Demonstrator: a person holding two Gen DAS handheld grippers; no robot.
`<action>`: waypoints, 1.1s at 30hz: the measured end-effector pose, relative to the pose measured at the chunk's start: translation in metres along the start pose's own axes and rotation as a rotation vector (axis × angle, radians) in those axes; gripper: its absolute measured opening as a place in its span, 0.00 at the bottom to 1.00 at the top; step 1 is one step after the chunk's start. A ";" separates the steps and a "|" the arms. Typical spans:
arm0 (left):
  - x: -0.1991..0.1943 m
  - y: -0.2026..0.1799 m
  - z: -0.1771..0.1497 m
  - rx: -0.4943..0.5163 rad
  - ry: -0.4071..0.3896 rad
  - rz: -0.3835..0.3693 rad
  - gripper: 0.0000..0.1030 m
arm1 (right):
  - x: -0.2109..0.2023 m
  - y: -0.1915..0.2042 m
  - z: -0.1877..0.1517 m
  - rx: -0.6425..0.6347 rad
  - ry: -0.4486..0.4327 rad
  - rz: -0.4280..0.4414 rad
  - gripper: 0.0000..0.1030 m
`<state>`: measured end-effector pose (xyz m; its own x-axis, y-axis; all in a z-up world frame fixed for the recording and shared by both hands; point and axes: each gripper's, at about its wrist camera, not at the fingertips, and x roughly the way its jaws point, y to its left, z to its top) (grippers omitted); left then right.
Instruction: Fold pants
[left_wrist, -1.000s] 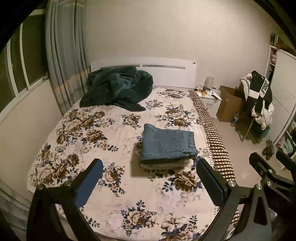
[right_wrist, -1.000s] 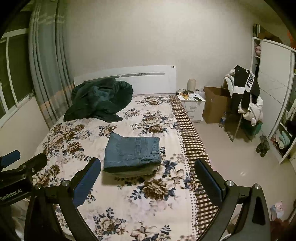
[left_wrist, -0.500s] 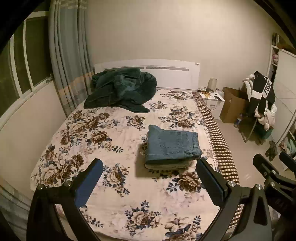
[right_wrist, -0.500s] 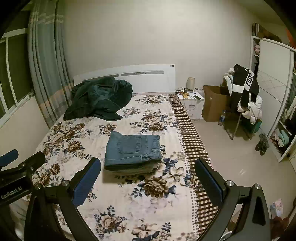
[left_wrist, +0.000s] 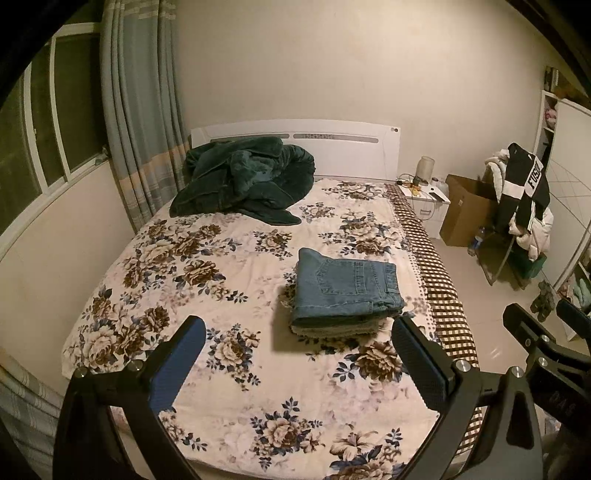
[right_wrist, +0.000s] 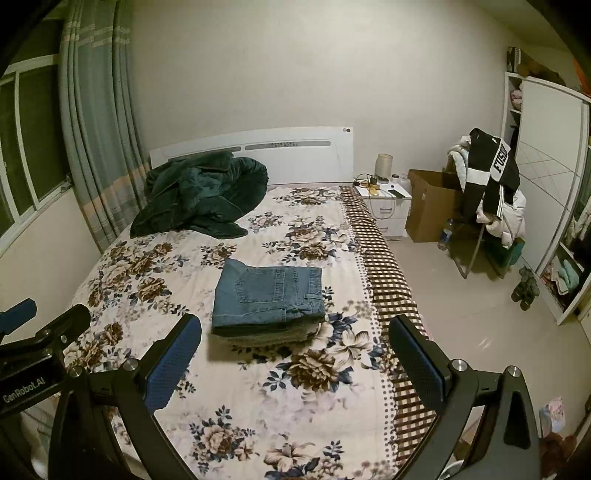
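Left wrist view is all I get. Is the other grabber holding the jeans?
Observer: No. In the right wrist view the right gripper is wide open with nothing between its fingers. The folded jeans lie on the bed beyond it.
Operator: Does my grabber have any writing on it?
Observer: Yes. Seen from the right wrist view, the side of the left gripper reads "GenRobot.AI".
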<state>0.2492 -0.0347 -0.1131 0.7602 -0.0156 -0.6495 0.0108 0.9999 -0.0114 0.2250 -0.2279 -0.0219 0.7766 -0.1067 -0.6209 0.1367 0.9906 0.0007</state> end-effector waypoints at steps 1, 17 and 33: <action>-0.001 0.000 -0.001 0.000 0.001 0.001 1.00 | 0.000 0.000 0.000 0.001 0.000 0.000 1.00; -0.003 -0.002 -0.006 -0.002 0.012 0.002 1.00 | 0.000 0.000 -0.002 0.005 0.005 0.003 1.00; -0.005 0.000 -0.004 -0.001 0.006 0.010 1.00 | 0.002 0.000 -0.004 0.004 0.010 0.014 1.00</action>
<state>0.2426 -0.0349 -0.1129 0.7566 -0.0059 -0.6538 0.0030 1.0000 -0.0055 0.2235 -0.2281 -0.0261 0.7725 -0.0916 -0.6284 0.1279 0.9917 0.0127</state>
